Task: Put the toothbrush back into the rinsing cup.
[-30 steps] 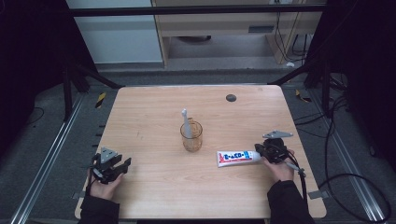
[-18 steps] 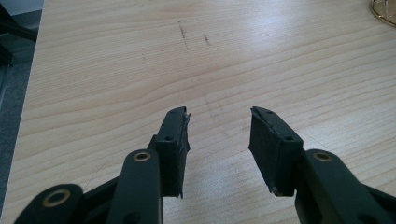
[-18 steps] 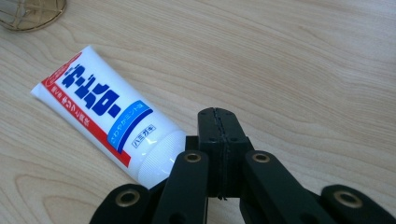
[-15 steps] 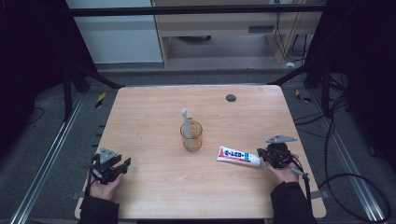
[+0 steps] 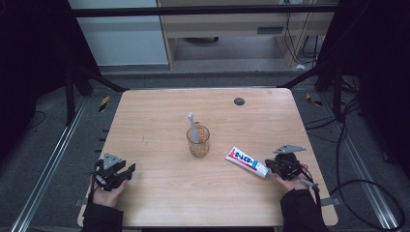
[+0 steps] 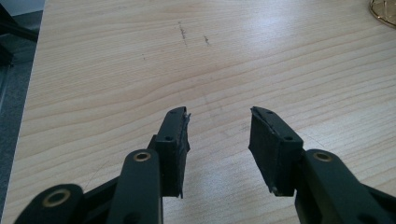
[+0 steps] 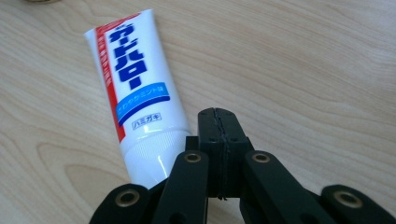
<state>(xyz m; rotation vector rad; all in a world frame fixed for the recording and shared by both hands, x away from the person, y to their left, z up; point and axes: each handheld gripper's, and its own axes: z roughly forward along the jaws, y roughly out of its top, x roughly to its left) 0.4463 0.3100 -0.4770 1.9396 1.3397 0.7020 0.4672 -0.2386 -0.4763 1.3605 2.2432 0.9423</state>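
Note:
A white toothpaste tube (image 5: pixel 247 161) with blue lettering lies flat at the right of the wooden table (image 5: pixel 159 125). Its cap end points at my right gripper (image 5: pixel 269 167). In the right gripper view the tube (image 7: pixel 135 93) lies just left of my right gripper (image 7: pixel 217 116), whose jaws are shut together with nothing between them. A clear glass cup (image 5: pixel 198 142) stands mid-table with a white toothbrush (image 5: pixel 192 126) upright in it. My left gripper (image 5: pixel 126 171) rests open at the near left edge, and nothing lies between the jaws of the left gripper (image 6: pixel 219 126).
A small dark round disc (image 5: pixel 239 101) lies near the far right of the table. The cup's rim (image 6: pixel 385 11) shows at the top right of the left gripper view. Black frame posts and cables surround the table on the floor.
My right gripper has drawn back toward the near edge. The toothpaste tube has turned from level to slanted, its cap end swinging nearer. The left gripper has stayed put.

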